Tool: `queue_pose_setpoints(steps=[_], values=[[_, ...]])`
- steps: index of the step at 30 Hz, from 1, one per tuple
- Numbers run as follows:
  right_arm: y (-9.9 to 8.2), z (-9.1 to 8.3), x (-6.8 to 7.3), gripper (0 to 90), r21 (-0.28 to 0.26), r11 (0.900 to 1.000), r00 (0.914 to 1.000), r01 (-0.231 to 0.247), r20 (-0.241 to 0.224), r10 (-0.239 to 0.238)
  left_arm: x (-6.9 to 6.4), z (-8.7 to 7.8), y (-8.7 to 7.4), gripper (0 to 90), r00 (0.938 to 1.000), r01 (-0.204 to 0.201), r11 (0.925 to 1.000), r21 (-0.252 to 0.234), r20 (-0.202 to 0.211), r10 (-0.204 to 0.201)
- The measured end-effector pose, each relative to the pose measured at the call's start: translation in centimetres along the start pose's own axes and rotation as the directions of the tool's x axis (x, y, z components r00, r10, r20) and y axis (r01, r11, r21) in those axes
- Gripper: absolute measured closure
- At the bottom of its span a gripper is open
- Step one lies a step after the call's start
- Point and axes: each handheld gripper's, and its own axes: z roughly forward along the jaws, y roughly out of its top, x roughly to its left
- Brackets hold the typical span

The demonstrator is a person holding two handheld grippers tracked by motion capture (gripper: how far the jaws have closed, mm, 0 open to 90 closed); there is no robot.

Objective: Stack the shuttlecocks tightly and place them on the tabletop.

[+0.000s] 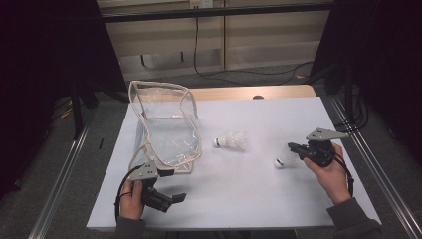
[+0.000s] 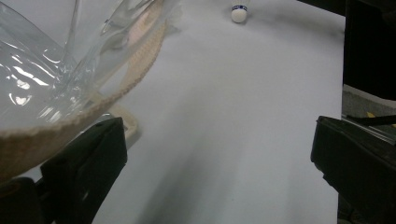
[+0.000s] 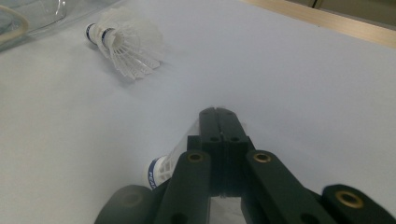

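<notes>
A clear plastic bag with beige trim (image 1: pixel 164 124) lies open on the left of the white table sheet (image 1: pixel 259 199). One white shuttlecock (image 1: pixel 231 142) lies free at the middle, cork toward the bag. A second shuttlecock (image 1: pixel 281 161) lies at the tip of my right gripper (image 1: pixel 292 148), whose jaws are pressed together on its feather skirt; its blue-banded cork (image 3: pixel 156 173) shows left of the jaws. My left gripper (image 1: pixel 174 185) stands open at the near left, beside the bag's near rim (image 2: pixel 93 100), with nothing between its jaws.
The free shuttlecock (image 3: pixel 126 46) lies ahead and to the left of my right gripper (image 3: pixel 219 116). A wooden table edge (image 1: pixel 249 92) runs behind the sheet. Metal rails flank the table, and cables lie on the floor beyond.
</notes>
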Motion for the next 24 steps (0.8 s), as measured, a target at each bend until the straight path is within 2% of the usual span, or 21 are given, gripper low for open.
queue_pose_setpoints(steps=[24], values=[[-1.5, -0.1, -1.0, 90.0, -0.007, 0.9992, 0.9991, -0.038, 0.019, 0.039, 0.0, 0.0, 0.0, 3.6, 1.0, -0.001, 1.0, -0.003, 0.002, 0.001]])
